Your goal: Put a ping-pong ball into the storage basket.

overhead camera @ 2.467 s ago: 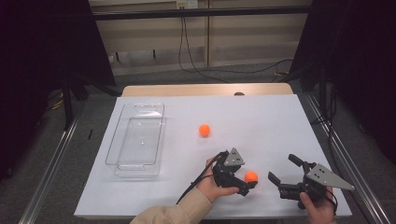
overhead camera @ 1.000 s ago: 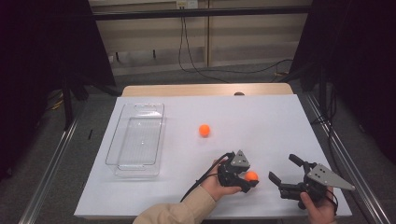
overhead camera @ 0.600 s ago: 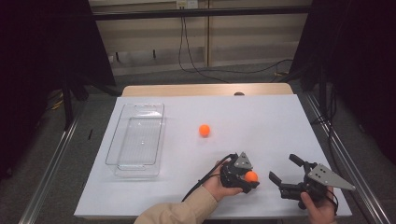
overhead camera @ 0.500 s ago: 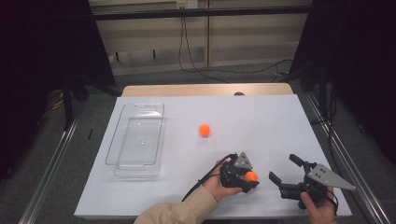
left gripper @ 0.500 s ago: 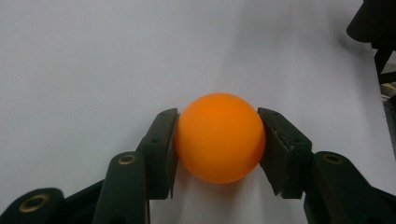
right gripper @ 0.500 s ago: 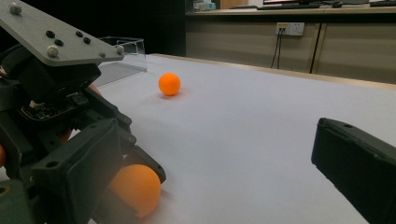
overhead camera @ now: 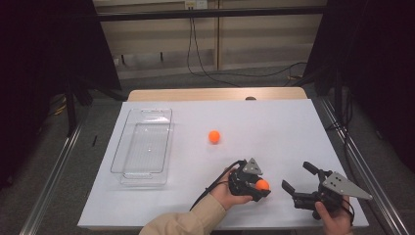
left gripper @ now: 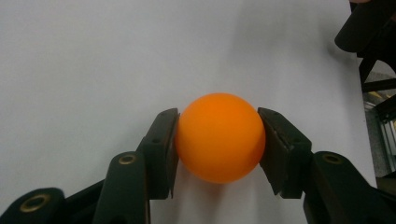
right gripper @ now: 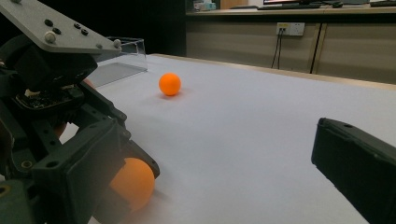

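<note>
On my table the clear plastic tray (overhead camera: 144, 144) is my landmark; it lies flat and empty on the white sheet (overhead camera: 274, 122), its long side running away from me. To the right of the tray, well apart from it, a loose orange ball (overhead camera: 214, 136) rests on the sheet, level with the tray's middle. Beyond the tray's far end the sheet stops and a strip of bare wooden tabletop (overhead camera: 195, 94) shows. Farther off past that, black cables (overhead camera: 205, 73) trail across the floor below a wall socket (overhead camera: 194, 4). Left of the tray, off the table, a metal rail (overhead camera: 54, 181) runs along the floor.
</note>
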Demonstrator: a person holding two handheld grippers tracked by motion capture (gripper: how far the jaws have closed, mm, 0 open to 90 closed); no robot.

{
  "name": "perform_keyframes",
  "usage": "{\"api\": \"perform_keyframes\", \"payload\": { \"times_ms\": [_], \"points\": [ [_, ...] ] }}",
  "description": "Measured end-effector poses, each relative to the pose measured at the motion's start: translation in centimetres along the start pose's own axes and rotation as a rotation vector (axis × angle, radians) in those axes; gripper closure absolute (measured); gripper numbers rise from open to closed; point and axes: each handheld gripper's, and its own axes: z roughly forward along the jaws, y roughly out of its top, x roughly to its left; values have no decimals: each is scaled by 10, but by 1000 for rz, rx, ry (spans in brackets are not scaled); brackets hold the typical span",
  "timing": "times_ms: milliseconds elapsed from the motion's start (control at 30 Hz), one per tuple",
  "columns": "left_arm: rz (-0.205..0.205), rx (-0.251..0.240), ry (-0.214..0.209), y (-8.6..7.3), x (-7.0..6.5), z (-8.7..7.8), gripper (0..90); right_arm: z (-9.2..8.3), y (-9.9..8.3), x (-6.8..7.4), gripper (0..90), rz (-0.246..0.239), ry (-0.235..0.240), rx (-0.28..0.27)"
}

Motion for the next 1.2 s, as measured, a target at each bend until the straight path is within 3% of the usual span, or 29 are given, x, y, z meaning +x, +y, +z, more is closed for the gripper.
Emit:
{"api": "perform_keyframes", "payload": {
  "times_ms": [500,1200],
  "points": [
    [-59,-15,-10,1,6,-12,507,0,0,1,11,-1,5,1],
    [-85,-18,-4,3,10,-23,508,0,0,1,12,-1,7,2]
  ]
}}
